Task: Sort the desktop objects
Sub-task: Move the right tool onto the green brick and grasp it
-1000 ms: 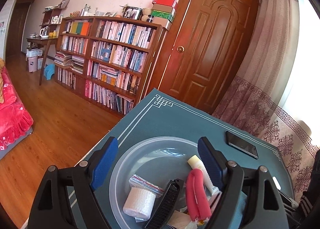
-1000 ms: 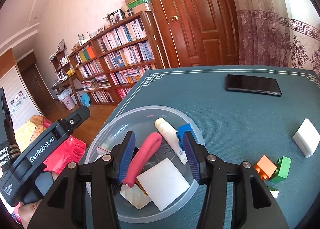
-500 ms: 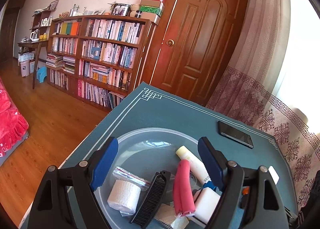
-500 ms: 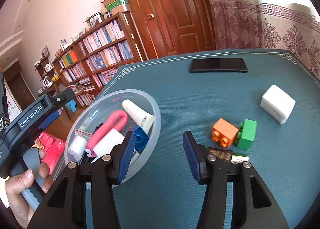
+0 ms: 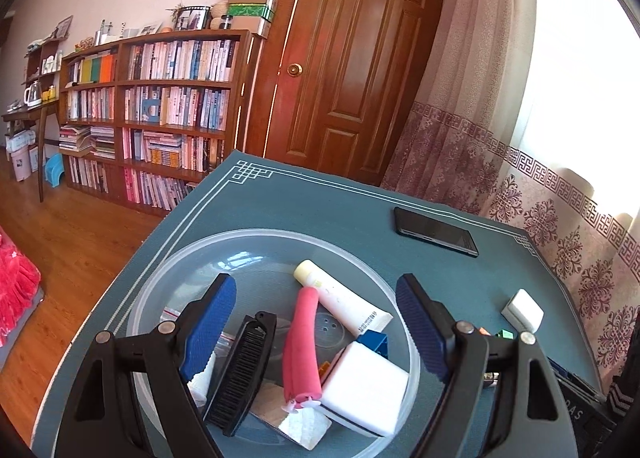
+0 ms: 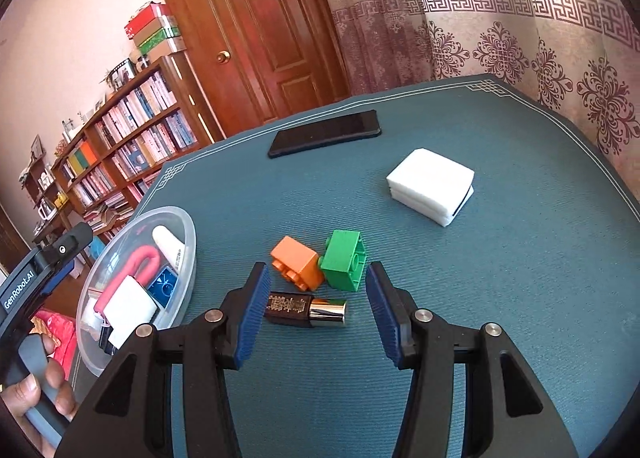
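Observation:
A clear plastic bowl on the teal mat holds a pink curved piece, a white tube, a black comb, a white block and a blue brick. My left gripper hangs open over the bowl, holding nothing. My right gripper is open above the mat, and a black-and-silver battery lies between its fingers. Just beyond it sit an orange brick and a green brick. A white sponge block lies farther right.
A black phone lies at the mat's far side. A hand holds the left gripper's handle at the left. A bookshelf, a wooden door and curtains stand beyond the table; wooden floor lies off the left edge.
My right gripper has swung right from the bowl, leaving the white block and blue brick inside, and now stands over the battery. The left gripper shifted slightly over the bowl.

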Motion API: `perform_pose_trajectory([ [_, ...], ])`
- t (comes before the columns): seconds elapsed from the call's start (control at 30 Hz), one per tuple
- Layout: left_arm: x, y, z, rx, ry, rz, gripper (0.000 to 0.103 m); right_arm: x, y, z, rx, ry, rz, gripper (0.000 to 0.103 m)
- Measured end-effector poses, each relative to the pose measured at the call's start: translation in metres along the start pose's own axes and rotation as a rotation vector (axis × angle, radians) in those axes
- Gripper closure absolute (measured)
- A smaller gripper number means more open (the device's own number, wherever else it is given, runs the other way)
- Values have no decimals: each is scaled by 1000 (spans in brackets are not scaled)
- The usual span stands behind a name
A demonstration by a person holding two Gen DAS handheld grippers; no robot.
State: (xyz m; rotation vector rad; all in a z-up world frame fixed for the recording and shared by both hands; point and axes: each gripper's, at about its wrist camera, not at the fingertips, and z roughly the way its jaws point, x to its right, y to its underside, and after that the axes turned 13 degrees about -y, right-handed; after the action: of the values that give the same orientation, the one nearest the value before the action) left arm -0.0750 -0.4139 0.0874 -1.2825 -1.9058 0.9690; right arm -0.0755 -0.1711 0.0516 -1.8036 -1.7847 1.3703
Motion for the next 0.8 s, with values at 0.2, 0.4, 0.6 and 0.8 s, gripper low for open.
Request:
perform_pose_trajectory([
  [0.2,14,6,-1,-8,23,45,18,5,-3,4,-3,18,0,50],
  [0.4,26,10,-4,-11,45,84,18,6,-5,16,-27,35,-20,50],
  [0.6,35,15,-4,-17,56,114,18,11,-6,31,-68,51,-26,61],
  [0.8,43,19,-3,-24,64,139,18,16,-7,33,-64,68,-35,70],
])
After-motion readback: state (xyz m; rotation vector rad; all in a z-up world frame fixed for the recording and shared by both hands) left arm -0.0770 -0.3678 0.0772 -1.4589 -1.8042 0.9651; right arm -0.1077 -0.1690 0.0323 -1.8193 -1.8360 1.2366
